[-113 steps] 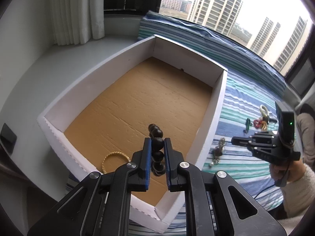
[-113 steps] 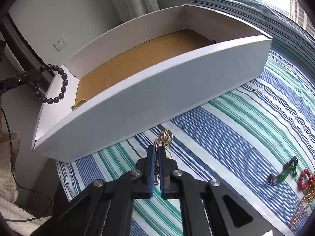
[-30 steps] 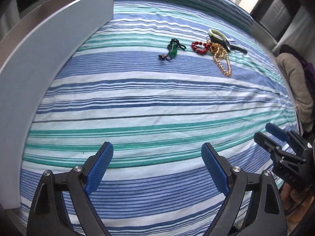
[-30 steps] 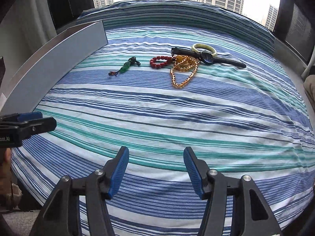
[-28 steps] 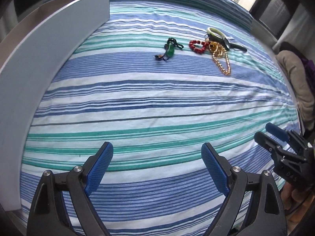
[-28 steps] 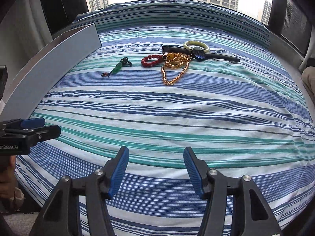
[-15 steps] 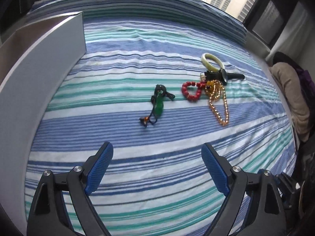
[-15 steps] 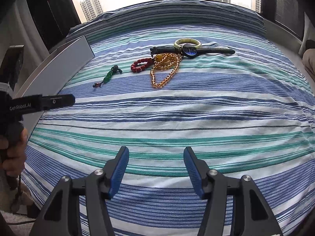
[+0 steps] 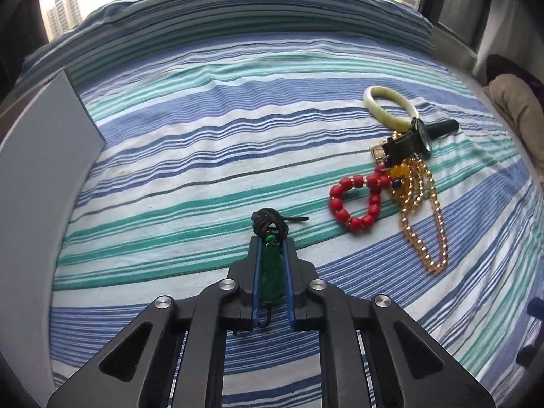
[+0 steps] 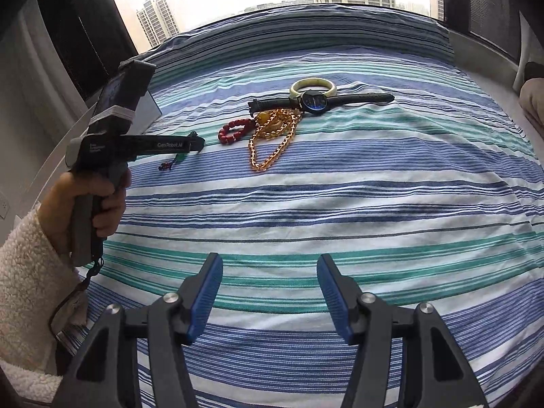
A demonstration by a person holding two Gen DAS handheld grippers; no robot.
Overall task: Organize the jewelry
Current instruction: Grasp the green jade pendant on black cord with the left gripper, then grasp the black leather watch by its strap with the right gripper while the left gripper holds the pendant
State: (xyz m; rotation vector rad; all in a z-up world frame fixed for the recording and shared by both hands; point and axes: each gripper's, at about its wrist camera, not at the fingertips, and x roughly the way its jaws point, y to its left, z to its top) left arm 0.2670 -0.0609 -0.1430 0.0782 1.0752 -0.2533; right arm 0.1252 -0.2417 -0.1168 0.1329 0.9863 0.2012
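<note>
Looking down the left wrist view, the left claw (image 9: pixel 272 248) has just been closing, and the green pendant (image 9: pixel 271 273) now sits between its blue pads, clenched on the stone. The pendant's long axis runs straight along the fingers, so its dark knotted cord (image 9: pixel 268 225) pokes out just past the tips, lying on the striped bedspread (image 9: pixel 190 156). To the right and a little farther off lie the red bead bracelet (image 9: pixel 355 200), the gold bead chain (image 9: pixel 425 224), the black watch (image 9: pixel 411 139) and the pale bangle (image 9: pixel 391 107), bunched and partly overlapping. The grey wall of the box (image 9: pixel 40 183) stands at the left edge, well apart from the pendant, with only open bedspread between; in my judgement the carry goes that way and nothing blocks it, though the cord's trailing tail may drag.

From the right wrist view, the right claw (image 10: pixel 270 292) stands released, nothing between its pads, low over bare bedspread near the camera. The left claw (image 10: pixel 199 144) shows side-on at the far left, held by a hand (image 10: pixel 91 200) in a fleecy sleeve (image 10: pixel 23 272), its tip down at the pendant, whose small end bead (image 10: pixel 165 166) lies just beside it. The remaining pile sits ahead of the right claw and slightly left, the chain nearest, so that hand is better placed for it.
</note>
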